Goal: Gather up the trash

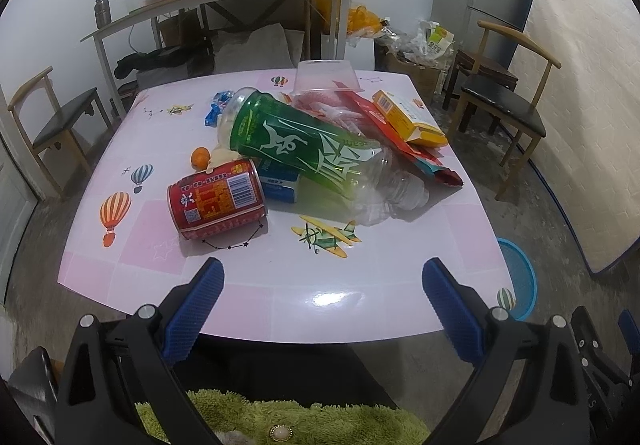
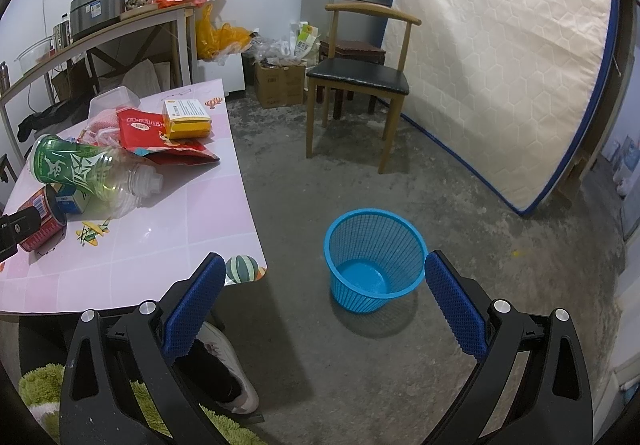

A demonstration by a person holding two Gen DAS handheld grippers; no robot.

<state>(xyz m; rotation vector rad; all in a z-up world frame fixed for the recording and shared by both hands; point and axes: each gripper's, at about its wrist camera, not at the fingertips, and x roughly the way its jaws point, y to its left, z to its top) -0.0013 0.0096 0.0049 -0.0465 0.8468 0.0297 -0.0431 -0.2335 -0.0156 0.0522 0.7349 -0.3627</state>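
Nearest my left camera, the left hand-held gripper point(image 1: 322, 277) has its blue pads spread wide with nothing between them, poised over the bare near edge of the desk point(image 1: 280, 297). Straight ahead and a little to its left lies the red can point(image 1: 218, 201) on its side, long axis slanting from near-left to far-right, its open rim facing away toward the pile. Behind it the green-labelled bottle point(image 1: 308, 147) rests across the heap, neck end pointing right and toward me, base up at the far left. I judge the can the easiest first pick for the left arm: it is the closest item and sits clear on its near side.

My right hand-held gripper point(image 2: 322, 277) is likewise spread and empty, aimed off the desk at the blue basket point(image 2: 374, 257) on the floor, which looks empty. The right arm is nearer the basket, the left nearer the trash.

Hard to read: a small blue-and-white carton point(image 1: 278, 183) is mostly buried under the bottle, and the red packet point(image 1: 400, 141) and yellow box point(image 1: 408, 117) overlap behind it.
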